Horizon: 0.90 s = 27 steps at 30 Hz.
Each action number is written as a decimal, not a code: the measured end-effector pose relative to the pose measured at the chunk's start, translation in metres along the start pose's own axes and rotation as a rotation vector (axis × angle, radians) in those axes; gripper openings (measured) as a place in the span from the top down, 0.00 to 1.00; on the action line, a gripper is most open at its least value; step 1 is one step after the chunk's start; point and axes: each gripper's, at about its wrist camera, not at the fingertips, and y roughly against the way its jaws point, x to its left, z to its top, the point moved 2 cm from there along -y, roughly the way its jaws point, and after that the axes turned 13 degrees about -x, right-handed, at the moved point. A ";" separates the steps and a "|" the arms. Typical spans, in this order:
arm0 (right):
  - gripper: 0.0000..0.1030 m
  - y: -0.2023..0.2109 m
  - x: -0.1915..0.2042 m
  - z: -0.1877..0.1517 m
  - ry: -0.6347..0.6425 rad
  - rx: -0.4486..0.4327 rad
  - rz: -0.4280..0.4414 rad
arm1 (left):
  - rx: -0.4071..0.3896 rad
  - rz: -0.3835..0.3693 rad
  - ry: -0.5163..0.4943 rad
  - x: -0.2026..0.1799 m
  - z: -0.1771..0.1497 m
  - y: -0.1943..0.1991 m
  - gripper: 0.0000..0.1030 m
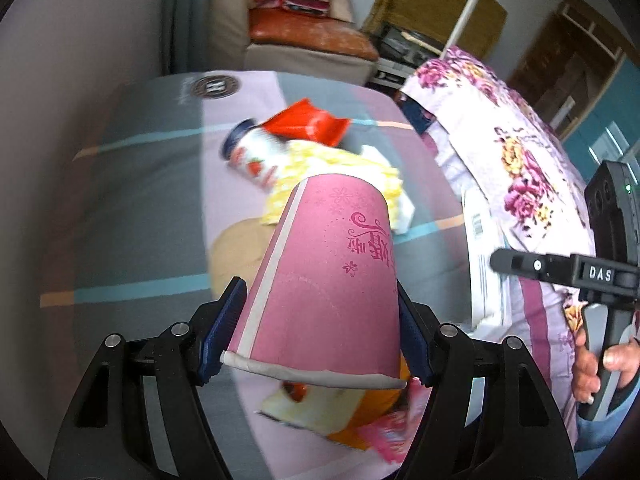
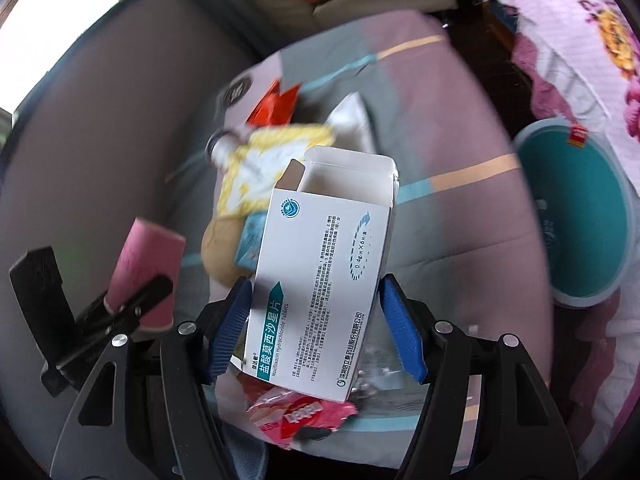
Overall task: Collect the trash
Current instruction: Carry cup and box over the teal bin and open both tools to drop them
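Note:
My left gripper point(image 1: 320, 328) is shut on a pink paper cup point(image 1: 328, 280), held upside down above the bed; the cup also shows in the right wrist view point(image 2: 146, 264). My right gripper point(image 2: 316, 328) is shut on an open white medicine box point(image 2: 320, 272), held above the bed. Trash lies on the striped bedsheet point(image 1: 140, 220): a red wrapper point(image 1: 308, 122), a small bottle with a dark cap point(image 1: 250, 156), a yellow-white wrapper point(image 1: 340, 172), an orange packet point(image 1: 360, 420) and a pink wrapper point(image 2: 300, 416).
A teal round bin point(image 2: 576, 216) stands to the right of the bed beside a floral quilt point(image 1: 512, 152). A beige armchair point(image 1: 304, 40) with cushions stands beyond the bed. The right gripper's body point(image 1: 608, 280) and the hand on it show at the right.

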 end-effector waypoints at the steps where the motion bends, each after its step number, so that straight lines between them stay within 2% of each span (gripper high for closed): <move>1: 0.39 0.006 -0.007 0.003 -0.003 -0.024 -0.013 | 0.002 -0.003 -0.008 -0.006 0.001 -0.002 0.31; 5: 0.39 0.028 -0.031 0.014 0.033 -0.124 -0.112 | 0.017 -0.026 -0.051 -0.043 0.008 -0.018 0.31; 7: 0.39 0.036 -0.045 0.018 0.027 -0.163 -0.130 | 0.027 -0.039 -0.068 -0.059 0.011 -0.027 0.31; 14: 0.39 0.069 -0.128 0.030 -0.120 -0.287 -0.174 | 0.076 -0.090 -0.179 -0.133 0.022 -0.066 0.31; 21: 0.39 0.089 -0.197 0.032 -0.229 -0.345 -0.228 | 0.143 -0.157 -0.288 -0.212 0.018 -0.118 0.31; 27: 0.39 0.093 -0.232 0.035 -0.275 -0.365 -0.256 | 0.196 -0.191 -0.370 -0.261 0.008 -0.155 0.31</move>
